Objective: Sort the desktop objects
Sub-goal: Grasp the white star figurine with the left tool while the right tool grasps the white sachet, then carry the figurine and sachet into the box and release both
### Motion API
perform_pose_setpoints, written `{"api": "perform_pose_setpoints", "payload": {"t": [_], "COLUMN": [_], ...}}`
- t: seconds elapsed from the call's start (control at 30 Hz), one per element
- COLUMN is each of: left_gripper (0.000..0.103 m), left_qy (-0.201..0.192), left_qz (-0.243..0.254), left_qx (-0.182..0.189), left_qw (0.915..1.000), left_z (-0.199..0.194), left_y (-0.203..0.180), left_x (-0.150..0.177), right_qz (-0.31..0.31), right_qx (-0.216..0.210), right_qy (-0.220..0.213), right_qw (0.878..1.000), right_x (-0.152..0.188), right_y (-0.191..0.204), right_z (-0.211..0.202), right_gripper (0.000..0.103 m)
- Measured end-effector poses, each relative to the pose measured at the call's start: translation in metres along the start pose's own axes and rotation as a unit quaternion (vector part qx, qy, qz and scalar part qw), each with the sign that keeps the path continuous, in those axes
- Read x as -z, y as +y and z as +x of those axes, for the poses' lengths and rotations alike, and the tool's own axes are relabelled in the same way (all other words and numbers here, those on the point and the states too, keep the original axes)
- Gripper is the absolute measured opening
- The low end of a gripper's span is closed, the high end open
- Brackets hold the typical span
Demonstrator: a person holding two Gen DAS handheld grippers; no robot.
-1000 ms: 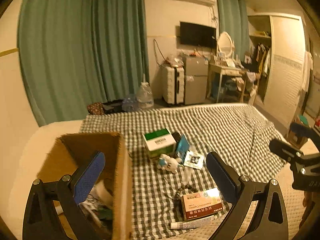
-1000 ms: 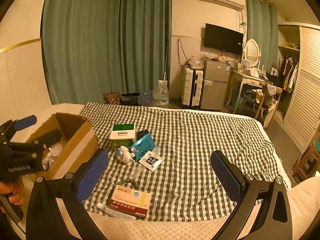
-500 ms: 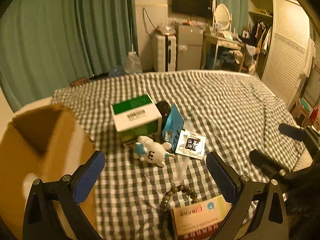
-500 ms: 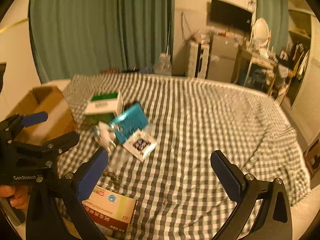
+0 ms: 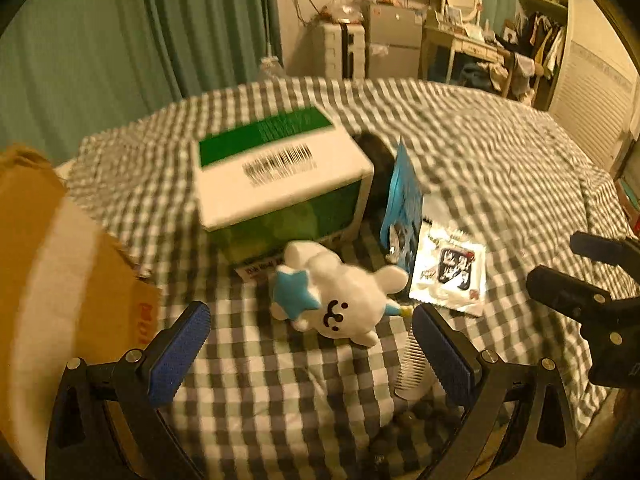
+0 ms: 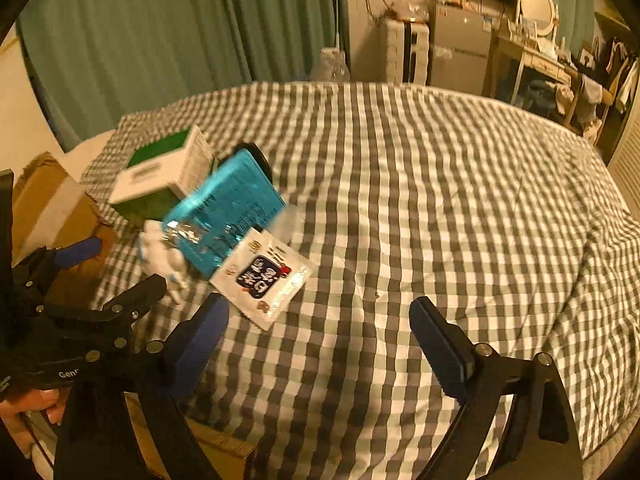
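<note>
On the checked bedspread (image 5: 500,152) lie a white plush toy with a blue star (image 5: 340,300), a green and white box (image 5: 276,172), a blue packet (image 5: 402,208), a silver sachet (image 5: 450,270), a white comb (image 5: 412,364) and dark beads (image 5: 400,428). My left gripper (image 5: 310,350) is open and empty, just short of the plush toy. My right gripper (image 6: 320,336) is open and empty, with the silver sachet (image 6: 262,276) and the blue packet (image 6: 224,220) at its left finger.
A brown cardboard box (image 5: 52,280) stands at the left, close to my left gripper. The right gripper shows at the right edge of the left wrist view (image 5: 592,300). The bedspread (image 6: 460,200) stretches to the right; curtains and furniture stand behind the bed.
Both grippers have moved forward and down toward the pile of objects, away from the cardboard box. The plush toy now lies just ahead of my left fingers. Both stay open.
</note>
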State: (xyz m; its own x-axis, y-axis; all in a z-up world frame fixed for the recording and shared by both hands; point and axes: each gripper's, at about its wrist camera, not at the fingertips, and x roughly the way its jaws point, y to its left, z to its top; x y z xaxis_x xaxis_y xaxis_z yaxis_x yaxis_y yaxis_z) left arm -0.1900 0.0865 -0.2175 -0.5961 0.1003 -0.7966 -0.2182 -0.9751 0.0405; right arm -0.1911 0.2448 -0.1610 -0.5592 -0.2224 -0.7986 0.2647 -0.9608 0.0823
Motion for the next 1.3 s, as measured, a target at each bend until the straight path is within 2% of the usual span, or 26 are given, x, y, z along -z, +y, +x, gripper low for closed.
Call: {"api": "perform_pose_setpoints", "payload": {"t": [0.13, 0.23, 0.33, 0.43, 0.5, 0.57, 0.7, 0.73, 0.87, 1.1, 1.3], "left_gripper": [0.103, 0.102, 0.091, 0.069, 0.069, 0.068, 0.068, 0.068, 0.068, 0.068, 0.068], "left_qy": [0.016, 0.026, 0.028, 0.019, 0.018, 0.019, 0.015, 0.013, -0.004, -0.041, -0.076], "left_qz": [-0.016, -0.024, -0.036, -0.038, -0.033, -0.033, -0.039, -0.038, -0.026, -0.017, -0.01], "left_qx": [0.02, 0.009, 0.005, 0.011, 0.01, 0.012, 0.014, 0.012, 0.002, 0.0, 0.002], "left_qw": [0.9996, 0.9993, 0.999, 0.999, 0.9992, 0.9992, 0.999, 0.9991, 0.9997, 0.999, 0.997], "left_z": [0.023, 0.039, 0.046, 0.04, 0.038, 0.032, 0.019, 0.015, -0.005, -0.055, -0.109], "left_y": [0.005, 0.011, 0.017, 0.018, 0.017, 0.019, 0.021, 0.021, 0.016, 0.009, 0.005], "left_x": [0.001, 0.002, 0.005, 0.005, 0.007, 0.008, 0.011, 0.01, 0.011, 0.009, 0.008], "right_qz": [-0.011, -0.03, -0.044, -0.061, -0.075, -0.078, -0.061, -0.055, -0.03, 0.02, 0.033], "right_qx": [-0.019, -0.019, -0.017, -0.012, -0.015, -0.019, -0.013, -0.012, -0.013, -0.011, -0.014], "right_qy": [0.02, 0.029, 0.03, 0.029, 0.025, 0.016, 0.012, 0.01, -0.011, -0.087, -0.121], "right_qw": [1.0, 0.999, 0.998, 0.998, 0.997, 0.997, 0.998, 0.998, 0.999, 0.996, 0.992], "right_x": [-0.003, -0.006, -0.009, -0.008, -0.005, -0.004, 0.0, 0.001, 0.002, 0.01, 0.023], "right_y": [0.006, 0.014, 0.021, 0.029, 0.036, 0.039, 0.034, 0.032, 0.024, 0.013, 0.024], "right_z": [0.024, 0.045, 0.061, 0.07, 0.068, 0.062, 0.055, 0.052, 0.037, -0.019, -0.066], "right_gripper": [0.092, 0.092, 0.092, 0.092, 0.079, 0.044, 0.017, 0.005, 0.004, 0.004, 0.004]}}
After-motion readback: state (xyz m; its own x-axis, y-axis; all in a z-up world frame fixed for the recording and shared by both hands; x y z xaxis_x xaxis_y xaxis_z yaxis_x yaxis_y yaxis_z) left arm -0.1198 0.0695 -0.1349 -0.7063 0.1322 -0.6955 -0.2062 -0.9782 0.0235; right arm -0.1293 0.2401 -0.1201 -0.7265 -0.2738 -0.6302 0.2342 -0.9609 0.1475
